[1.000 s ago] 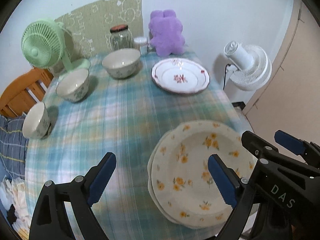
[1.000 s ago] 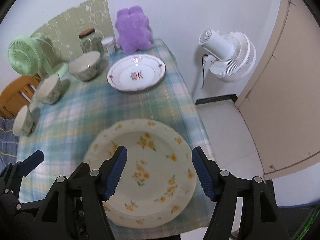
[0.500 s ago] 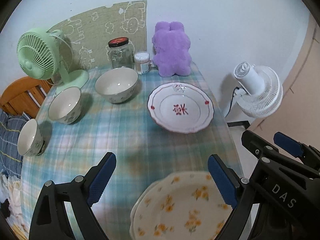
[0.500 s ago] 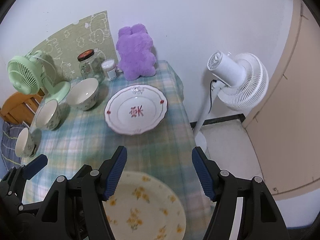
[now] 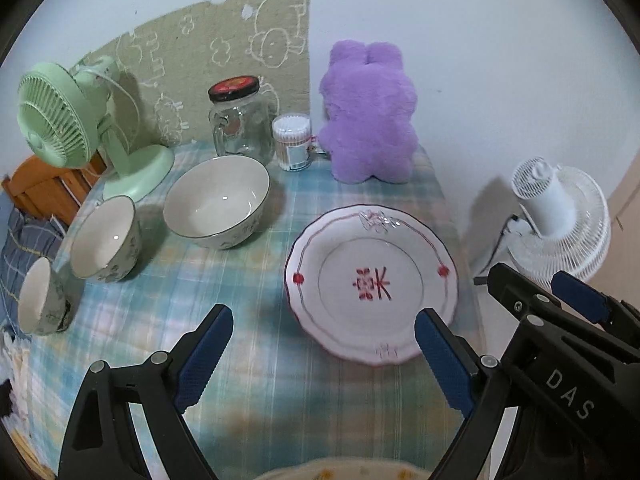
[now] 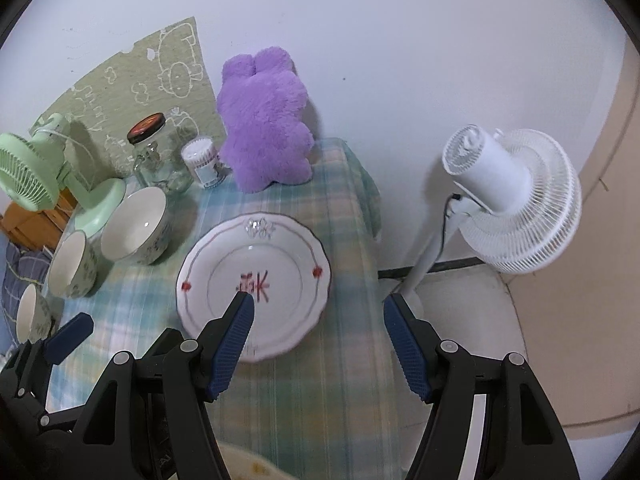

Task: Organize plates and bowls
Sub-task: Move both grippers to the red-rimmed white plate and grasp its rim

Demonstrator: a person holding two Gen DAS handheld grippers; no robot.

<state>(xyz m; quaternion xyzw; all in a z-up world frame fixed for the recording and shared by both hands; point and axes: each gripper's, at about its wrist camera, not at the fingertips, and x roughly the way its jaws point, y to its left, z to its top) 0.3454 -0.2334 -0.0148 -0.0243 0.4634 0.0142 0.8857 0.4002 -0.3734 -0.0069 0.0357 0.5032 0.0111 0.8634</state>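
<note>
Checked cloth on table (image 5: 256,384) now fills the lower part of both views where, a sec ago, the yellow-flowered plates lay under the jaws; only a sliver of that stack (image 5: 340,474) shows at the bottom edge now. Both hands have carried fwd across the table toward the wall. White plate w/ red mark (image 5: 372,284) has come from far end of view to just ahead of the tips: left gripper (image 5: 324,354) sits w/ its right pad at the plate's near rim; right gripper (image 6: 318,340) has its left pad over the plate's near half, right pad out past the table edge. Both sets of jaws stand wide, nothing between them, no contact seen. Three bowls unmoved in a row at left: large bowl (image 5: 218,202), mid bowl (image 5: 106,238), small bowl (image 5: 38,302). Judgement: flowered stack done with; red-mark plate is next pick, approach not yet closed.
</note>
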